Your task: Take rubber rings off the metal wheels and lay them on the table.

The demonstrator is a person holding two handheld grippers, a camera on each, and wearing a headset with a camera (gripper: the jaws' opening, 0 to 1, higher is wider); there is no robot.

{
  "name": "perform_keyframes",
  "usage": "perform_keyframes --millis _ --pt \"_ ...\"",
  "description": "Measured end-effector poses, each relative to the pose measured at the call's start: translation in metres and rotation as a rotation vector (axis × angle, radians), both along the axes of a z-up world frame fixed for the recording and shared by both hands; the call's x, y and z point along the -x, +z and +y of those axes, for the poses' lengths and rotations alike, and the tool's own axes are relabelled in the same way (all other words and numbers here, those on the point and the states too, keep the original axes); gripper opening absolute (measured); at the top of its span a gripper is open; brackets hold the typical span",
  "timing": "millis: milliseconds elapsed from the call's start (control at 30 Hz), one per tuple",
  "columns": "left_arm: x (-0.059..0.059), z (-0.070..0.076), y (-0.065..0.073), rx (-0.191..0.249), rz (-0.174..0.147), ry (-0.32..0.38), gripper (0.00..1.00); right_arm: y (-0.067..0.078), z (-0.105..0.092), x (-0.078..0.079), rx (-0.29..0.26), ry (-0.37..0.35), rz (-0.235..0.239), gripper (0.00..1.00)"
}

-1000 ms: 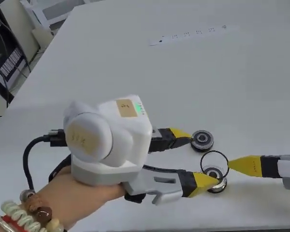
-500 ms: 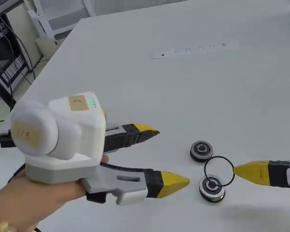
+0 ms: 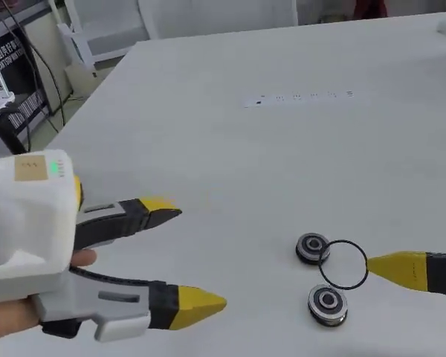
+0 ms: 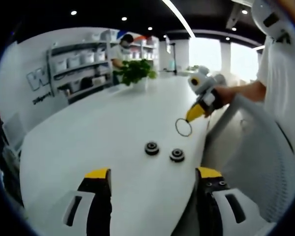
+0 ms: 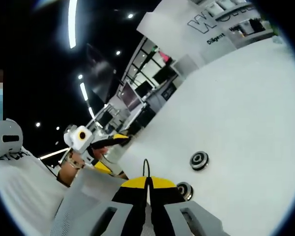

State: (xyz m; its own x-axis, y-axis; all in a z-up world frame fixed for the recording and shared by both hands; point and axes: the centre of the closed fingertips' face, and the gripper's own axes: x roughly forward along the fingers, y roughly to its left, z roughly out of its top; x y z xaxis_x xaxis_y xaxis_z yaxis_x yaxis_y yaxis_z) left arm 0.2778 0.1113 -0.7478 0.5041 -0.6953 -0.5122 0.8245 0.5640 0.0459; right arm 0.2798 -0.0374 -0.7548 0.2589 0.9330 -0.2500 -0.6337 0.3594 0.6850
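- Two small metal wheels sit close to the worktop's [image 3: 208,134] near edge. The far wheel [image 3: 312,248] and the near wheel [image 3: 328,305] are just beside each other, not touching.
- One rubber ring [image 3: 345,288] is off its wheel and pinched at the rim by the right hand-held gripper [image 3: 375,266], jaws clamped tight on it.
- In the left gripper view the ring hangs clear above the worktop, so I'd say it isn't laid down yet.
- The bit that matters: the ring sticks out past the tips toward the worktop's left edge. In the head view it floats over the spot between the two wheels, its outline overlapping the far wheel.
- My guess is the lay-down is mostly a straight drop, nudged off to bare worktop so it doesn't land on a wheel.
- No long axis, it's round. Its plane lines up with the jaws, though — the right gripper view shows it edge-on as a thin dark line.
- The left hand-held gripper [image 3: 197,256] has its jaws spread wide and holds nothing. It's well apart from the wheels, toward the left edge, so the right one is clearly nearer.
- Looks-wise the ring is a thin black loop, probably floppy. I can't tell whether either wheel has a ring on it.
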Motion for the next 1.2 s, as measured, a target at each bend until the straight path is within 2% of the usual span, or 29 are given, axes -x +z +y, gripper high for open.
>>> perform_keyframes --millis 100,300,533,667,800,900,967,1000,1067,1100,1200 --pt "0.005 0.009 0.0 0.002 0.001 0.014 0.72 0.007 0.002 0.001 -0.024 -0.003 0.009 0.0" --pt "0.012 0.023 -0.002 0.036 0.01 0.075 0.73 0.014 0.008 0.003 -0.021 0.015 0.004 0.0" --pt "0.019 0.021 -0.006 0.072 0.019 0.101 0.73 0.02 0.017 0.007 0.007 0.052 -0.01 0.0" --pt "0.023 0.014 -0.011 0.068 0.026 0.088 0.73 0.027 0.023 0.007 0.015 0.057 -0.022 0.0" --pt "0.024 0.017 -0.018 0.029 0.027 0.092 0.75 0.034 0.036 0.007 0.004 0.072 -0.032 0.0" --pt "0.027 0.019 -0.023 0.03 0.036 0.098 0.75 0.034 0.043 0.007 0.012 0.082 -0.03 0.0" --pt "0.029 0.022 -0.028 0.037 0.055 0.116 0.75 0.034 0.047 0.007 0.019 0.089 -0.03 0.0" --pt "0.029 0.023 -0.029 0.046 0.063 0.124 0.75 0.034 0.048 0.007 0.022 0.093 -0.031 0.0" --pt "0.027 0.023 -0.026 0.108 0.088 0.162 0.75 0.035 0.053 0.005 0.026 0.103 -0.035 0.0" --pt "0.024 0.024 -0.022 0.146 0.088 0.186 0.76 0.035 0.056 0.003 0.028 0.107 -0.036 0.0" --pt "0.021 0.028 -0.02 0.166 0.085 0.208 0.85 0.036 0.065 -0.001 0.034 0.117 -0.048 0.0"
